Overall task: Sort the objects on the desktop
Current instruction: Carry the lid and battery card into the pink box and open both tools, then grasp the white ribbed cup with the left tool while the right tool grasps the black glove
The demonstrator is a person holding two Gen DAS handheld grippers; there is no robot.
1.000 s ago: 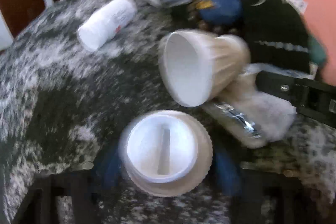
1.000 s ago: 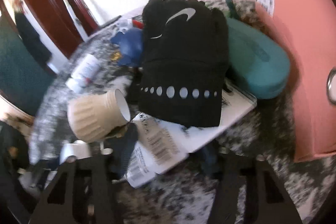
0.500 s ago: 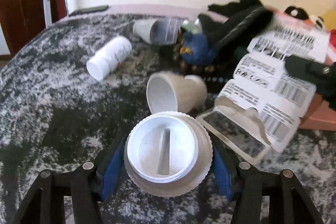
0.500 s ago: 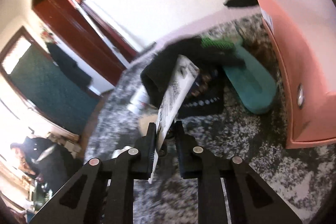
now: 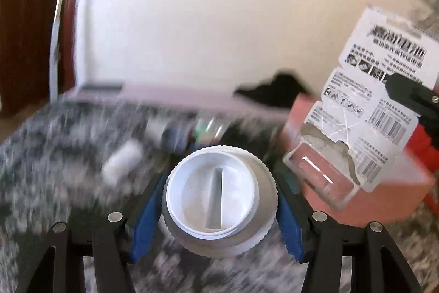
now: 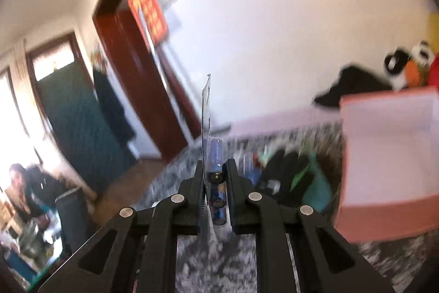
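Both grippers clamped – left gripper (image 5: pixel 219 199) on jar (image 5: pixel 219 199), right gripper (image 6: pixel 215 172) on upright battery pack (image 6: pixel 206 114)

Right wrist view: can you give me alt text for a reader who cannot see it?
The right gripper is shut on a clear blister pack of blue batteries, held edge-on above a grey mottled tabletop. To the right stands an open pink box, with dark clothing and a teal case beside it, blurred.
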